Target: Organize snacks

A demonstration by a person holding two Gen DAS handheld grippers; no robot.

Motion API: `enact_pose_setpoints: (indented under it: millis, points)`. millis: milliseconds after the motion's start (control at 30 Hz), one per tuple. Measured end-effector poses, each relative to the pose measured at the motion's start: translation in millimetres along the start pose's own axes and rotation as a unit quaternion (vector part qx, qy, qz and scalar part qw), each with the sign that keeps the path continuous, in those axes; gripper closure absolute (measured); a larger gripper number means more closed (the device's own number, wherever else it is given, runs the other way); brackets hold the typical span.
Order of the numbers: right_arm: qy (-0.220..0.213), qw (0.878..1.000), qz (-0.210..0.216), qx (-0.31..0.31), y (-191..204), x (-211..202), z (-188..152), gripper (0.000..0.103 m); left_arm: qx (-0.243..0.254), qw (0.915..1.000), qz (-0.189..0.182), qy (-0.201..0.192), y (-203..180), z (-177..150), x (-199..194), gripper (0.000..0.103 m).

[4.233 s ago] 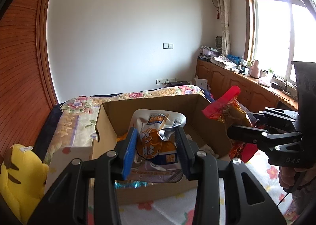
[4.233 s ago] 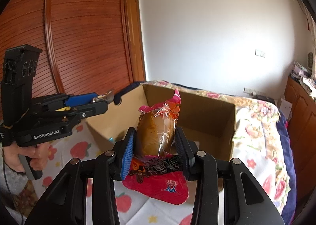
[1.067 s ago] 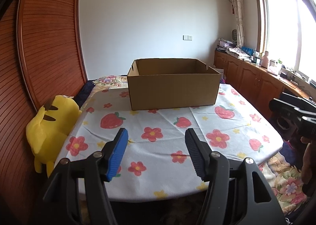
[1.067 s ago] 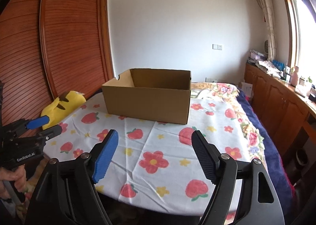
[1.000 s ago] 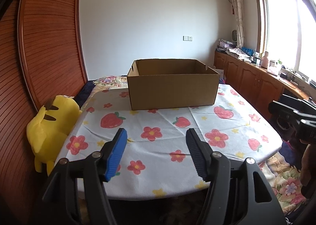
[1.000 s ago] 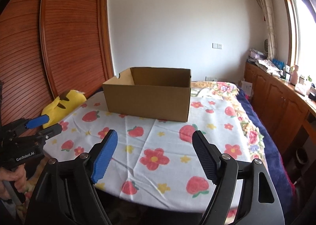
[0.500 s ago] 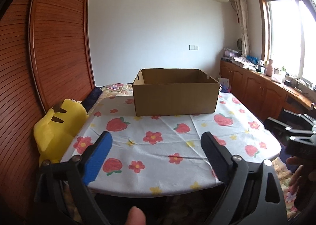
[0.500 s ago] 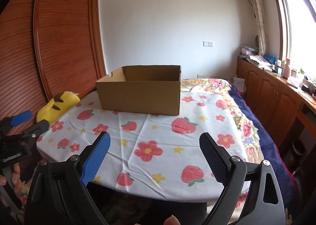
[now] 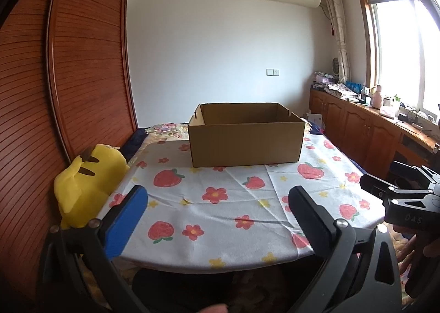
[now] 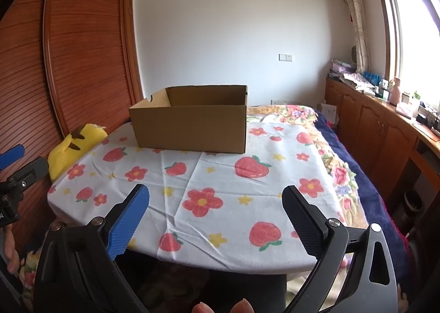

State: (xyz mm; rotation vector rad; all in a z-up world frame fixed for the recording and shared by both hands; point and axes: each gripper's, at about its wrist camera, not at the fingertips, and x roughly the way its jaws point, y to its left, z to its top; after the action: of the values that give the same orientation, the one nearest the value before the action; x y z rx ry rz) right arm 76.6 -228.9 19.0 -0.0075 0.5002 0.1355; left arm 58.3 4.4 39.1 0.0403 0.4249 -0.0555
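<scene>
Plainly brown, the open-topped cardboard box (image 9: 245, 142) sits on the tablecloth (image 9: 220, 211); both hand-held grippers have just spread wide, empty.

Box (image 9: 244, 142): matt brown cardboard, plain smooth sides. Cloth (image 9: 220, 203): white woven fabric, printed strawberries and flowers, creased. Toy (image 9: 82, 183): yellow plush, soft. Wardrobe (image 9: 68, 79): glossy reddish wood, ribbed slats. Left hand-held gripper (image 9: 217, 207): matt black plastic, one blue ribbed pad, metal pins.
</scene>
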Motion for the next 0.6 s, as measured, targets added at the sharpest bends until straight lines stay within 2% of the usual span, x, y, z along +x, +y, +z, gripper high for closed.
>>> enact_pose_setpoints:
  millis: [600]
  points:
    - [-0.014, 1.0, -0.011, 0.006, 1.8, -10.1, 1.6, 0.003, 0.003, 1.0, 0.005, 0.006, -1.7, -7.2, 1.1, 0.0]
